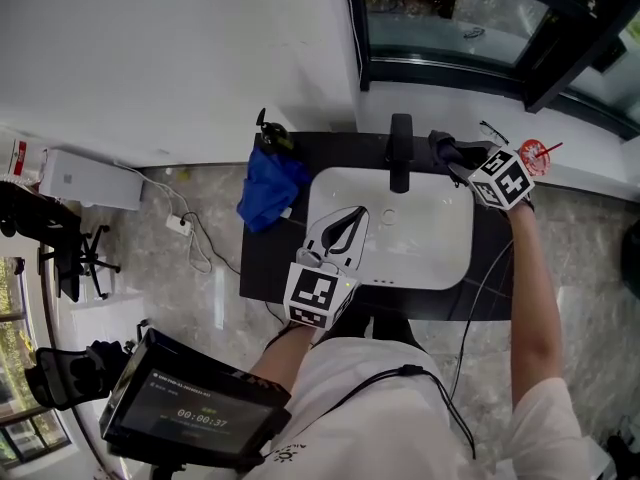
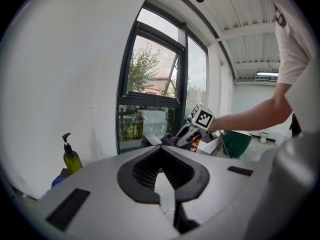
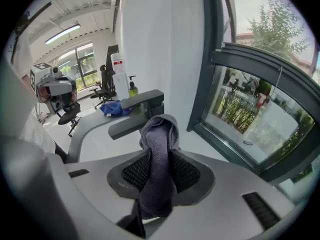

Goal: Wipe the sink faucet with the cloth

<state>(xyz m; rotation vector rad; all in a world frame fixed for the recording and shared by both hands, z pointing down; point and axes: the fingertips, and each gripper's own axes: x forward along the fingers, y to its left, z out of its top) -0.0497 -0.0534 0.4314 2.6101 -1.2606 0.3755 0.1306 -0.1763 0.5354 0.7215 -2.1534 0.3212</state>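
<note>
— Right gripper: jaws clamped on a dark grey cloth. The cloth is bunched between the pads, with one fold poking past the tips and the tail hanging back toward the camera.

— Where does that sit in the head view?

— Upper right of centre, over the back edge of the dark counter, below the window. The cloth is just right of the black faucet, and a thin strip of counter shows between them there. In the right gripper view the fold overlaps the spout, so I can't settle contact from that angle.

— And the other one?

— Left gripper: jaws apart, nothing in them. Its own view shows a sliver of white basin through the gap. It hovers over the left part of the white sink, at the centre of the head view, pointing toward the upper right and well apart from the faucet.

— Faucet itself?

— Upright at the back rim of the sink, with the spout reaching out over the basin.

— Anything else on the counter?

— Blue fabric heaped at the counter's upper left corner, partly draped over the edge. A soap bottle, olive-green with a black pump, stands at the lower left of the left gripper view, just beside that fabric.
</note>
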